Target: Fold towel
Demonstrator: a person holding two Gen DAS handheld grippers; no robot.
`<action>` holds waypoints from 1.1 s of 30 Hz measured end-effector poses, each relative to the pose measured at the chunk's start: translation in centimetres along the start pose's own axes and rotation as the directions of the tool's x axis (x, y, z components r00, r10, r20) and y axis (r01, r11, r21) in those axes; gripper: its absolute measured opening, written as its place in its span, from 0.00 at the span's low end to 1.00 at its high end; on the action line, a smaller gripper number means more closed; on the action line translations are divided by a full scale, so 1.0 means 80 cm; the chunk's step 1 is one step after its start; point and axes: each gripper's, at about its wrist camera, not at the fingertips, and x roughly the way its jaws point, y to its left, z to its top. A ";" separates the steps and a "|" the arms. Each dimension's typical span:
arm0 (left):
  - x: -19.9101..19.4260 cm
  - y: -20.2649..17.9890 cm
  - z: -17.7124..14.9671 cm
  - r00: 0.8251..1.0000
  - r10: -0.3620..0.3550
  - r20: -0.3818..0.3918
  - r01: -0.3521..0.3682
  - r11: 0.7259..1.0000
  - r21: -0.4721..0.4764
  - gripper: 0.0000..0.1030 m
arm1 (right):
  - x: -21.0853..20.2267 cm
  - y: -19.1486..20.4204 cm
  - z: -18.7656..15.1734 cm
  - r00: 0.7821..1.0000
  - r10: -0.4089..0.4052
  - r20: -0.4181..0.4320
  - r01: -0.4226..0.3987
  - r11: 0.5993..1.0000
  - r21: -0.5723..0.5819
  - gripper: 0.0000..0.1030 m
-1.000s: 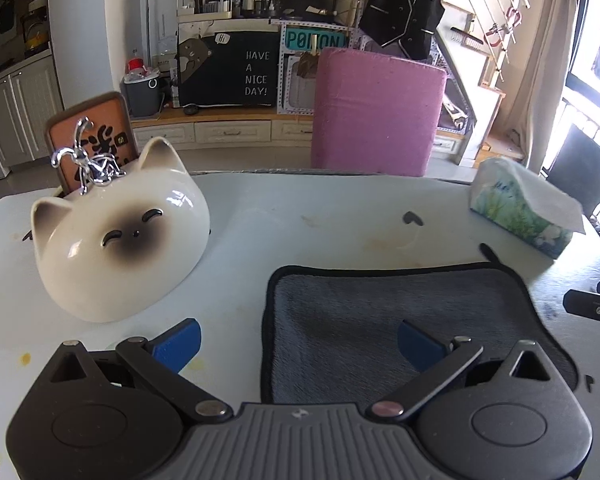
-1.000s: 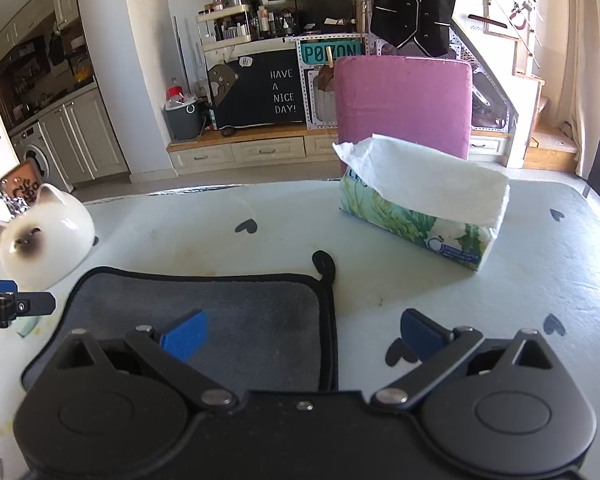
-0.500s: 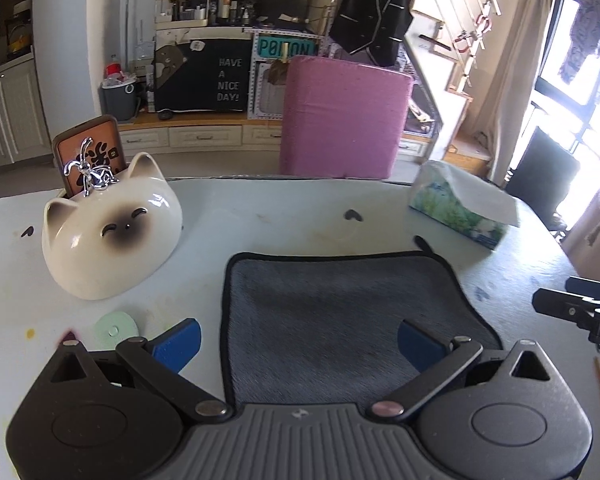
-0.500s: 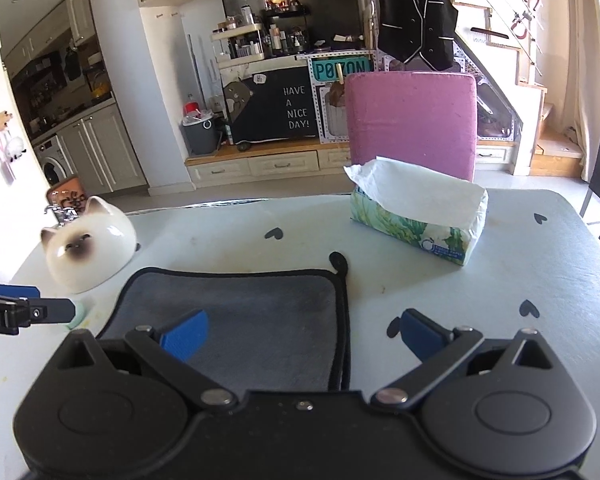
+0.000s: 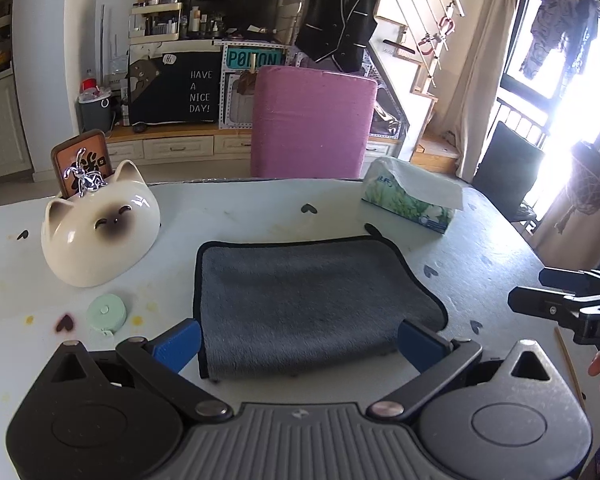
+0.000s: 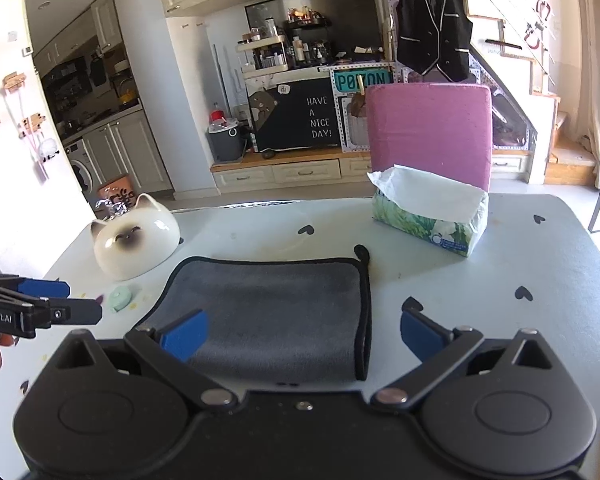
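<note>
Grey black-edged microfibre towel (image 5: 312, 292) lying folded on pale table (image 5: 240, 216). Left gripper (image 5: 300, 340) and right gripper (image 6: 304, 332) hovering at near edge, fingers spread, holding nothing.

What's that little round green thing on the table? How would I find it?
Start at the white table and find the big cream cat-faced bowl on its left side. Just in front of it, left of the grey towel, lies a small mint-green disc. It is the only flat, round, pastel item there.

Wrist views forward, towel (image 5: 308, 300) shared (near)
</note>
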 end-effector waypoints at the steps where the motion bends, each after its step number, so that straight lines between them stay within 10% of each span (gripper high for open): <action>1: -0.004 -0.002 -0.004 1.000 -0.001 0.000 0.001 1.000 0.001 1.00 | -0.005 0.001 -0.003 1.000 0.000 -0.001 0.000 1.000 -0.004 1.00; 33: -0.106 -0.034 -0.127 0.997 0.018 0.079 -0.017 1.000 -0.021 1.00 | -0.128 0.025 -0.096 0.999 0.014 0.046 -0.012 0.999 -0.043 1.00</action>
